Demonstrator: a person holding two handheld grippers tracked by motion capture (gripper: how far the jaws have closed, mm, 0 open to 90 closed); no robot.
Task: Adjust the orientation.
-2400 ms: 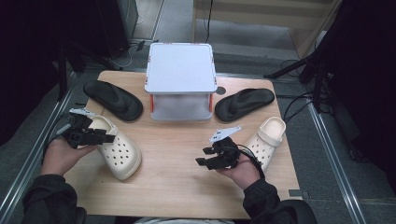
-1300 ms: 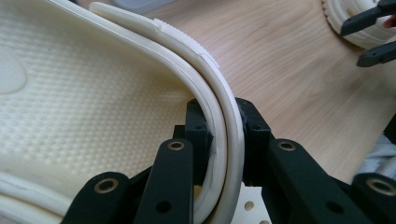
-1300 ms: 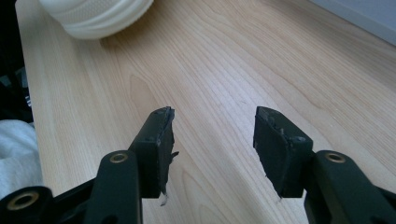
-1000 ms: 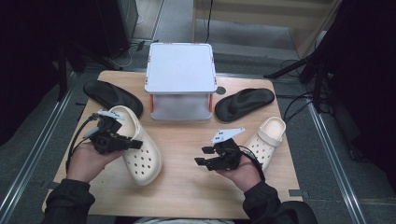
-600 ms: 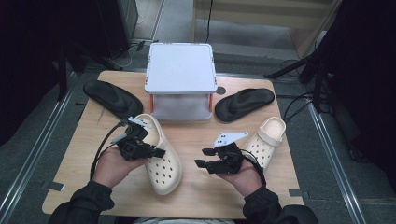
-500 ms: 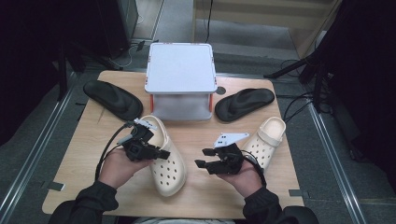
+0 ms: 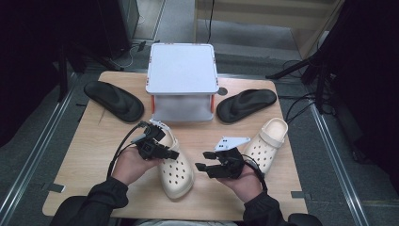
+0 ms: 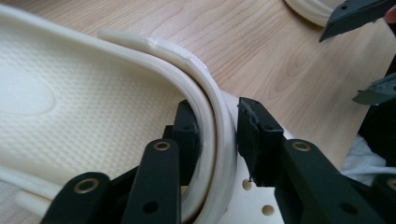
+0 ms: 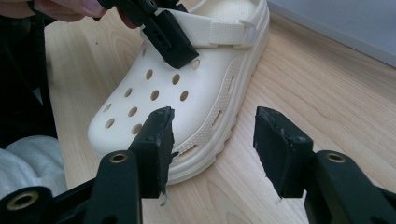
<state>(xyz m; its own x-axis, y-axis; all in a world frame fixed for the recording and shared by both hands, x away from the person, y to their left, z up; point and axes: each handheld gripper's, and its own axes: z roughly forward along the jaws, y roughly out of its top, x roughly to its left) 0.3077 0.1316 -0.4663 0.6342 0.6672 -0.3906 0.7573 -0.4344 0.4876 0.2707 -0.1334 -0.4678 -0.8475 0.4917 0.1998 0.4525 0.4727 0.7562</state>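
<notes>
L gripper: your left gripper (image 7: pixel 165 149) sits at the collar of the cream perforated foam clog (image 7: pixel 176 172), mid-table. Jaws have just been opening; in the left gripper view one jaw is inside the shoe and seems to rest on the rim, the other outside w/ a clear gap, so the rim (image 8: pixel 215 135) stands between them unpinched. Spread, not gripping.
R gripper: your right gripper (image 7: pixel 205 167) is just right of that clog, jaws spread wide apart w/ nothing between; in the right gripper view bare wood shows in the gap.
Clog (in hand): sole flat on the light wooden table (image 7: pixel 94 155), toe toward you, heel toward the white box. Heel strap across the opening.
2nd clog: matching cream clog (image 7: pixel 267 143) on the right side of the table, just beyond your right hand, apart from the first.
Box: white square-lidded plastic box w/ orange clips (image 7: pixel 182 80), at the far-centre edge of the table.
Flip-flops: black rubber flip-flop (image 7: pixel 113 100) left of box; another black flip-flop (image 7: pixel 246 104) right of box, both flat on the wood, clear of the clogs.
</notes>
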